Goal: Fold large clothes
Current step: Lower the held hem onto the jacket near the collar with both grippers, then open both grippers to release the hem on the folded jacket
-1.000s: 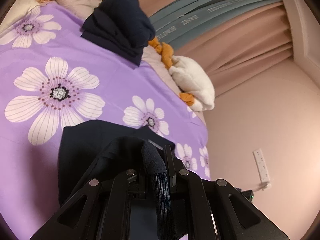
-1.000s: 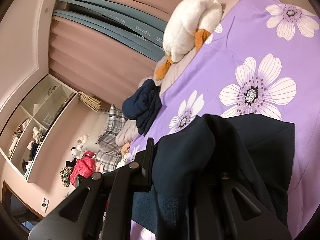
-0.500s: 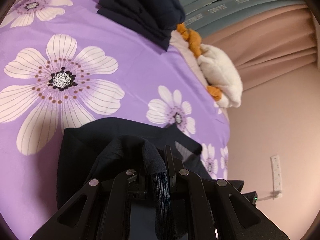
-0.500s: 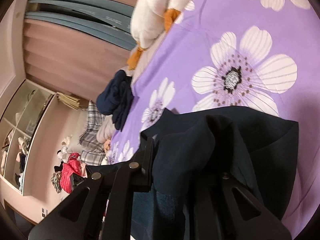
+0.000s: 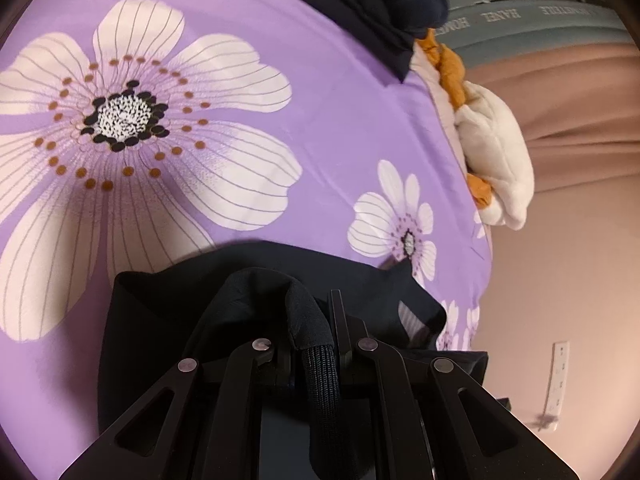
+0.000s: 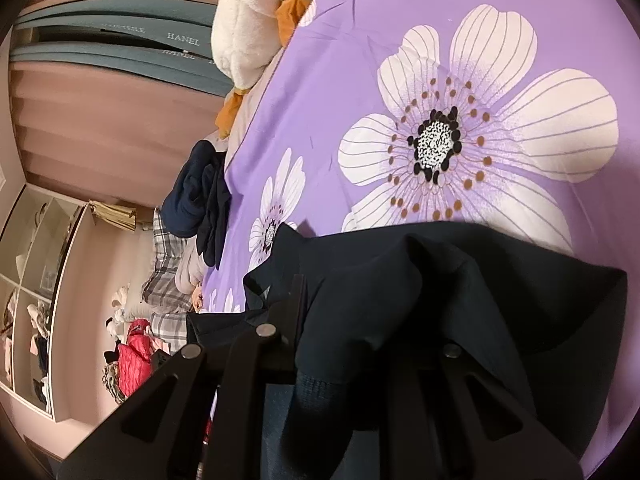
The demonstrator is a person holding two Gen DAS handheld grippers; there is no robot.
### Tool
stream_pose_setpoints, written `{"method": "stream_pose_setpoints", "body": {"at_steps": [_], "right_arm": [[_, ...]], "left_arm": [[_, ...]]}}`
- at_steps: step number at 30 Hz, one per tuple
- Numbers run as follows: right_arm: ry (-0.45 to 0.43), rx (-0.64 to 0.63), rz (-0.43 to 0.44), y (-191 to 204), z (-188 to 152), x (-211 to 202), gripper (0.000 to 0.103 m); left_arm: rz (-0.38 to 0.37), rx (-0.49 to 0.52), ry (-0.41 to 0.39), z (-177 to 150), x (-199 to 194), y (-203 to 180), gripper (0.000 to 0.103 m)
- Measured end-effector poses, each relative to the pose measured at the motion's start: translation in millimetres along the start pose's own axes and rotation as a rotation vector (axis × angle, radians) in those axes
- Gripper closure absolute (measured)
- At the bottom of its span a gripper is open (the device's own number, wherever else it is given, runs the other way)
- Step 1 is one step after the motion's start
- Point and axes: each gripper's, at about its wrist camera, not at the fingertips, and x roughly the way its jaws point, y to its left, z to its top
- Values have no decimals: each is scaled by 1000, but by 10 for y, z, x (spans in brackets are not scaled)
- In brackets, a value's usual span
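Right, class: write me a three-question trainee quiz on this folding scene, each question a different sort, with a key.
1. True or false: the left gripper is shut on the dark navy fabric garment.
2. Multiple choice: the purple bedspread with white flowers carries, at its far edge, A) a white plush toy with orange parts, B) a red kettle, C) a glass vase.
3. Fill in: the right gripper grips the same ____ garment.

Key: 1 true; 2 A; 3 navy.

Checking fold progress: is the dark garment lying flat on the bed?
No. The dark garment is bunched, pinched in both grippers, its lower edge draping onto the purple bedspread.
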Motion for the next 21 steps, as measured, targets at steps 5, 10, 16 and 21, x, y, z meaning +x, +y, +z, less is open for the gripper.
{"method": "stream_pose_setpoints", "body": {"at_steps": [5,10,16,21], "right_arm": [[7,31,-15,-23,66,51,87],[19,77,-18,-95,127,100,87],[32,121,-4,-142,147,132,85],[26,179,42,-198,165,93,68]], "left_arm": [[37,-21,26,77,106,3,96],[49,-33,39,127,173,-5,96],[61,-59,52,176,210,-10,96],[34,-83,70,215,221,-18,85]]}}
